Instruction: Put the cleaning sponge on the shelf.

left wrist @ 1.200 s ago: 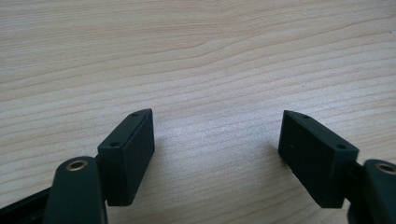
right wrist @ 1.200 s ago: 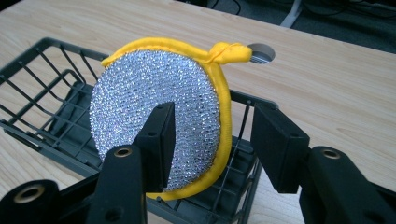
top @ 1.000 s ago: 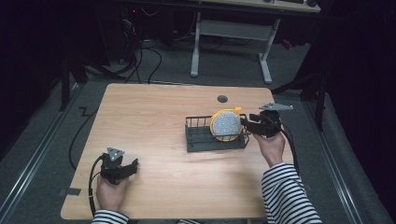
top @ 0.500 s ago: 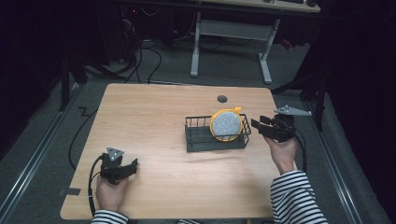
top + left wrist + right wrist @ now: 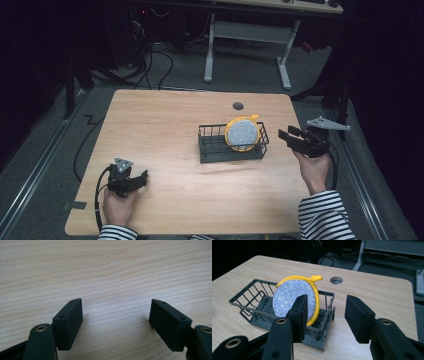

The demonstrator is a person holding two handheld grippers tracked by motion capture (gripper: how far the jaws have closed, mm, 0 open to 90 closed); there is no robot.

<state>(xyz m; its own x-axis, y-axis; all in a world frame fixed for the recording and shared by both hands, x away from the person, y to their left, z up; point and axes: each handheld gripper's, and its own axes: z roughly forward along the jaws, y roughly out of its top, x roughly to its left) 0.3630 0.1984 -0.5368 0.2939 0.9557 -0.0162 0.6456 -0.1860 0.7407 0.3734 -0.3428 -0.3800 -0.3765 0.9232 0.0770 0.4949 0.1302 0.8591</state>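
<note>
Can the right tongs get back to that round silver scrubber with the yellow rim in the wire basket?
Probably yes. The right tongs stand open beside the dark wire basket, with nothing between them. The round silver scrubber with the yellow rim stands upright at that end, its top above the basket's rim.

Light wooden table [image 5: 170,130] under me, a round cable hole [image 5: 238,105] near its far edge. Beyond it, a white-legged desk frame [image 5: 247,47] on grey floor [image 5: 185,75], black cables [image 5: 150,62] tangled there. Grey tape strip [image 5: 73,205] at my left.
</note>
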